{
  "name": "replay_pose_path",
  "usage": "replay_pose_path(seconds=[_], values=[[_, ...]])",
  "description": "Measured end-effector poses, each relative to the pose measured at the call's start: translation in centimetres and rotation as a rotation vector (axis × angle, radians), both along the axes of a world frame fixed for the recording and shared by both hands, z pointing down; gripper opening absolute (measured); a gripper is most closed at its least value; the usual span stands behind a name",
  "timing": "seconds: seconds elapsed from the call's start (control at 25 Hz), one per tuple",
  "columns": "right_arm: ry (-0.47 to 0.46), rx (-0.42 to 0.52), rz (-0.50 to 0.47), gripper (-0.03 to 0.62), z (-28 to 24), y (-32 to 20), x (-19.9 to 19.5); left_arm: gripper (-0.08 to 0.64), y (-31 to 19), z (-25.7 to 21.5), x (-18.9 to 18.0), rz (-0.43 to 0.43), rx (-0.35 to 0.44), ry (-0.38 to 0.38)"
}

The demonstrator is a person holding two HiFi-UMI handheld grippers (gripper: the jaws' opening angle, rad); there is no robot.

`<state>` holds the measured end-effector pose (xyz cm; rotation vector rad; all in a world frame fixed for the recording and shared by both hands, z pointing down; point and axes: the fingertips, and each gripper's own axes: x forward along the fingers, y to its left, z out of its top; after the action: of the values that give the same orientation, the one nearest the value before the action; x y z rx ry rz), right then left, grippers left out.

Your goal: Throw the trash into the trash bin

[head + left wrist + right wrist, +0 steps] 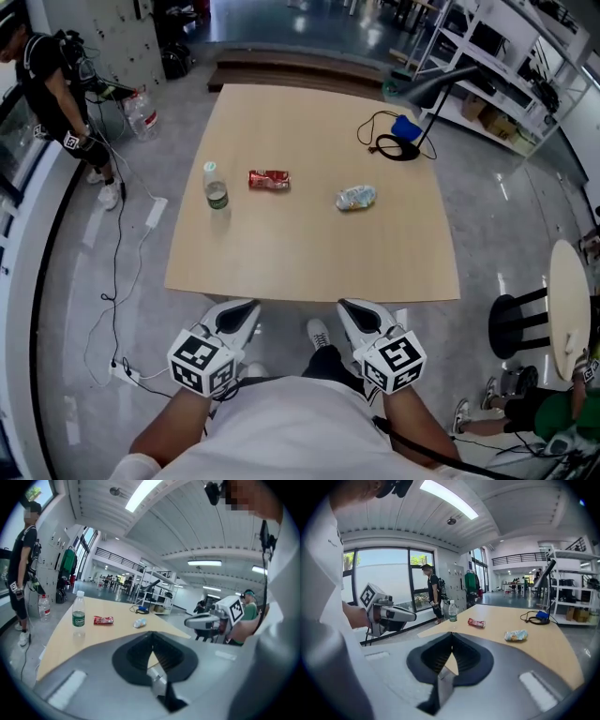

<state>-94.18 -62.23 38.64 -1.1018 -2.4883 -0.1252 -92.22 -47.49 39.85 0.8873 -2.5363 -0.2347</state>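
Observation:
On the wooden table (309,267) lie a red wrapper (269,179) (103,619) (476,623) and a crumpled pale blue-and-white wrapper (356,197) (139,623) (516,635). A clear plastic bottle with a green label (216,187) (78,614) (452,611) stands upright left of them. My left gripper (246,309) (152,633) and right gripper (349,309) (451,633) hover side by side just short of the table's near edge. Both are shut and hold nothing. I see no trash bin in any view.
A black desk lamp (441,89) with a coiled cable and a blue object (403,136) stands at the table's far right corner. A person (56,84) stands at the left, near floor cables and a power strip (155,211). A stool (520,323) and a round white table (569,319) are at the right.

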Motion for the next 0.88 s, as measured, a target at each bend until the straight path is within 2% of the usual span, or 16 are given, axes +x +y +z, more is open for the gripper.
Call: replay_pose_path(seconds=[0.36, 0.4, 0.48, 0.6, 0.76, 0.88], values=[[-0.024, 0.091, -0.105, 0.003, 3.0, -5.1, -10.2, 0.009, -4.2, 2.3, -6.6, -0.091, -0.047, 0.059], [-0.026, 0.106, -0.116, 0.028, 3.4, -5.9, -11.4, 0.009, -5.0, 2.4, -7.7, -0.097, -0.050, 0.058], [-0.032, 0.142, -0.141, 0.037, 4.3, -7.4, -13.4, 0.008, -6.6, 2.4, -9.7, -0.110, -0.054, 0.059], [-0.066, 0.229, -0.182, 0.037, 5.9, -9.5, -15.8, 0.009, -9.0, 2.8, -11.8, -0.136, -0.054, 0.072], [-0.160, 0.403, -0.274, 0.037, 8.1, -11.3, -19.3, 0.009, -11.2, 4.0, -13.8, -0.182, -0.077, 0.094], [-0.220, 0.497, -0.340, 0.059, 10.0, -11.6, -22.2, 0.009, -12.2, 4.9, -15.4, -0.220, -0.094, 0.115]])
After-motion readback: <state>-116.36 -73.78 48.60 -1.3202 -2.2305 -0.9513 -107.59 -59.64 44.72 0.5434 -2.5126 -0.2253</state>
